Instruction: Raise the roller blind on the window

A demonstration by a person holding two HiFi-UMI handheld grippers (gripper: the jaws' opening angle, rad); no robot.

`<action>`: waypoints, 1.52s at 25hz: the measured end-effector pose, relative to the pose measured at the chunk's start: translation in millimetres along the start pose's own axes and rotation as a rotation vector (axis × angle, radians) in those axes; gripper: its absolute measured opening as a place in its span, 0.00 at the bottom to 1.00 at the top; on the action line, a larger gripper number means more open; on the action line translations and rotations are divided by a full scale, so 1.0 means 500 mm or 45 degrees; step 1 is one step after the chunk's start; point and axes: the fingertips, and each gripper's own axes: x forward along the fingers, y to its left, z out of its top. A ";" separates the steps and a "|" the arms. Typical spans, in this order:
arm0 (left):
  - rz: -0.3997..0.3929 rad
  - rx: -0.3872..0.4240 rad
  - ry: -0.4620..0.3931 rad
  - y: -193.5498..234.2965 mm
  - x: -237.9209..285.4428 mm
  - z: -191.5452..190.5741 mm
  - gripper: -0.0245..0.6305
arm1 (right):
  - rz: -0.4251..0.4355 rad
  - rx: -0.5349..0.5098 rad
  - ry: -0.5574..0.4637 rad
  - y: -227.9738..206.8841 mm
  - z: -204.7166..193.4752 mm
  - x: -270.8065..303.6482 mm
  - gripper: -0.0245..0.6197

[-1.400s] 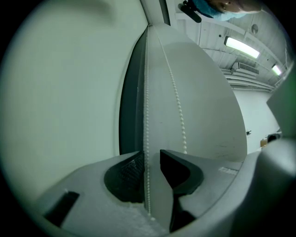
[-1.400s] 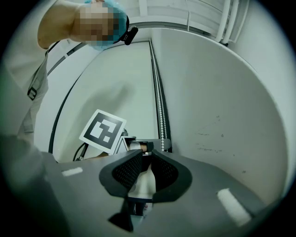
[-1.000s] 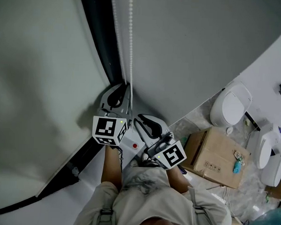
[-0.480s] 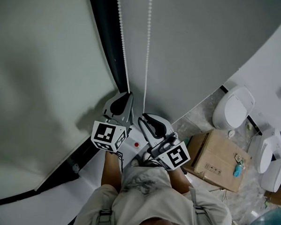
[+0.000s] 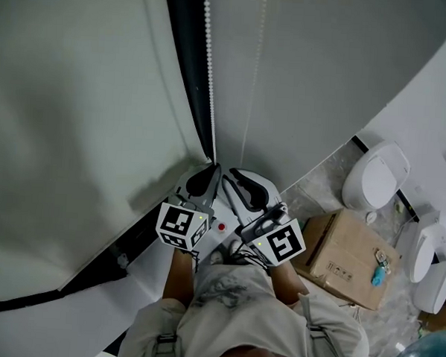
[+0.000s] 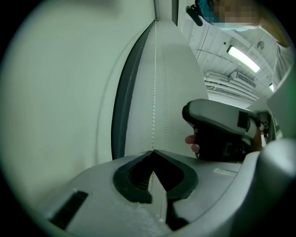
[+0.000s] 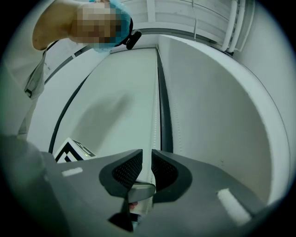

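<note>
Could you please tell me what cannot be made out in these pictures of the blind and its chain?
Top of the blind: cut off by the head view's upper edge.
Lower loop of the bead chain: hidden below the left gripper and right gripper, head view.
Whether the right gripper's parted jaws touch the strand between them: too fine, right gripper view.
Print on the cardboard box: too small, head view.

Two strands of bead chain (image 5: pixel 210 76) hang close together against the grey wall (image 5: pixel 333 60), just right of the dark window frame (image 5: pixel 182 67). The left claw (image 5: pixel 213 170) and right claw (image 5: pixel 234 174) crowd side by side beneath. Bare wall lies open rightward. A cardboard box (image 5: pixel 344 251) and a toilet (image 5: pixel 377 175) occupy the floor (image 5: pixel 315 192) below.
</note>
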 end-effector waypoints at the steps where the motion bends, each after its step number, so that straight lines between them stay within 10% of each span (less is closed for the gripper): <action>1: -0.001 -0.001 -0.001 -0.001 -0.003 0.000 0.05 | -0.012 -0.014 0.018 -0.004 -0.004 0.000 0.15; 22: 0.069 -0.006 -0.004 0.031 -0.096 0.003 0.06 | -0.494 -0.243 0.142 -0.085 -0.022 0.075 0.25; 38: 0.075 0.095 -0.093 0.059 -0.072 0.059 0.17 | -0.488 -0.232 0.192 -0.087 -0.044 0.056 0.25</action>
